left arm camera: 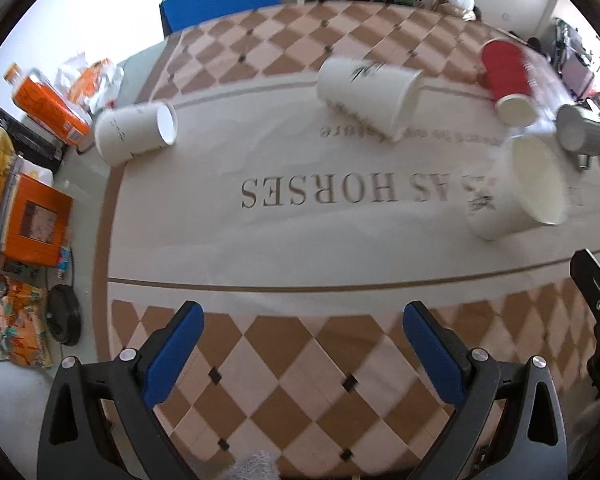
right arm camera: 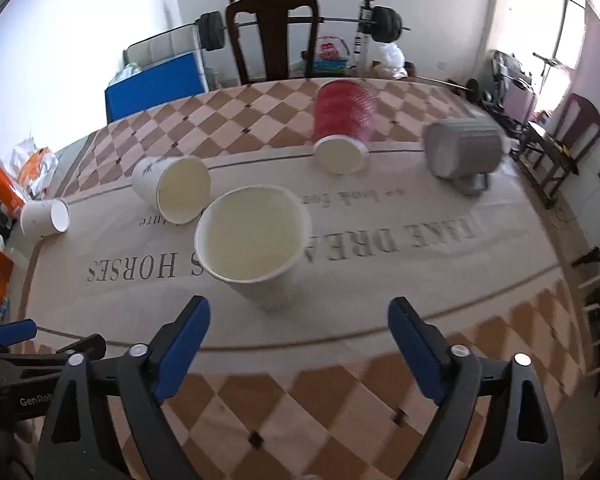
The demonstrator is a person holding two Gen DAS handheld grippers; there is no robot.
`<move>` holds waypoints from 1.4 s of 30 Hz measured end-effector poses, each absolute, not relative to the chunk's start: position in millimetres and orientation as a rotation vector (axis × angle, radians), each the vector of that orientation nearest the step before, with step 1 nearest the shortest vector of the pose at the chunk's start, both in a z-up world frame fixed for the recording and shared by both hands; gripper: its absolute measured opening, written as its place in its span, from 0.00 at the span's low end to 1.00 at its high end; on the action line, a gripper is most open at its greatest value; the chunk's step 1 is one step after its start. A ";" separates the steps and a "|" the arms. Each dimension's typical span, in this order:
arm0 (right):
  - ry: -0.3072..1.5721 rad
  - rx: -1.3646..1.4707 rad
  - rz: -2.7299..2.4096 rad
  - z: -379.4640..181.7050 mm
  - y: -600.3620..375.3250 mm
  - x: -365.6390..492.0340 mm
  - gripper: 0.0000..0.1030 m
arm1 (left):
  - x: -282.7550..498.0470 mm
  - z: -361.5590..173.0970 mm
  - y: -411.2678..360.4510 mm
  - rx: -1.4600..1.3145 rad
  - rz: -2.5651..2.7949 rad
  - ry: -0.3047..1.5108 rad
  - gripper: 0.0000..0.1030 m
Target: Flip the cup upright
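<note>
Several cups are on the printed tablecloth (right arm camera: pixel 380 288). A white paper cup (right arm camera: pixel 256 244) stands upright just ahead of my right gripper (right arm camera: pixel 299 320), which is open and empty; the cup also shows in the left wrist view (left arm camera: pixel 516 188). A second white cup (right arm camera: pixel 172 188) (left arm camera: pixel 368 94), a small white cup (right arm camera: pixel 44 216) (left arm camera: pixel 134 132), a red cup (right arm camera: pixel 342 136) (left arm camera: pixel 506 84) and a grey mug (right arm camera: pixel 460 148) (left arm camera: pixel 582 134) lie on their sides. My left gripper (left arm camera: pixel 303 326) is open and empty, well short of them.
Orange boxes (left arm camera: pixel 40 108) and packets (left arm camera: pixel 8 320) crowd the table's left edge. A dark wooden chair (right arm camera: pixel 274 36) stands behind the far edge, with a blue box (right arm camera: pixel 156 88) and barbell rack beyond. My right gripper's body shows in the left wrist view (left arm camera: pixel 598 312).
</note>
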State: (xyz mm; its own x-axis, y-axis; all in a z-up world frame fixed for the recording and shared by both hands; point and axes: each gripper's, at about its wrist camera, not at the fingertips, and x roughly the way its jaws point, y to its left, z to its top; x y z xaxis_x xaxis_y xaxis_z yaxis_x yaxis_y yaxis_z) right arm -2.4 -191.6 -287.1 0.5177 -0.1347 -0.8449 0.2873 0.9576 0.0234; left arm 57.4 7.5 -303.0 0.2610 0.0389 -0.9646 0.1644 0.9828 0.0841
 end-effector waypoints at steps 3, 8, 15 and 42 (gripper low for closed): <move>1.020 0.157 -0.298 -252.8 -202.0 -18.8 1.00 | 44.0 -264.9 1.6 0.165 -0.105 1.266 0.99; 1.024 0.149 -0.324 -187.4 -218.3 -44.1 1.00 | 21.8 -198.8 -8.5 0.145 -0.118 1.190 0.99; 1.035 0.147 -0.297 -114.7 -229.9 -69.9 1.00 | -6.9 -135.8 -18.0 0.109 -0.116 1.121 0.99; 0.972 0.163 -0.249 1.9 -236.8 -141.0 1.00 | -65.5 -46.6 -24.2 0.076 -0.079 1.039 0.99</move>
State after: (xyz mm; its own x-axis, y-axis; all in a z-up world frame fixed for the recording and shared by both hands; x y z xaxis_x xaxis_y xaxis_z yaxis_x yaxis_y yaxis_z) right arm -141.0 -236.8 1.9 0.5390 -0.1355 -0.8314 0.2806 0.9595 0.0256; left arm -65.5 -24.2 -46.6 0.5047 -0.0298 -0.8628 0.1016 0.9945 0.0250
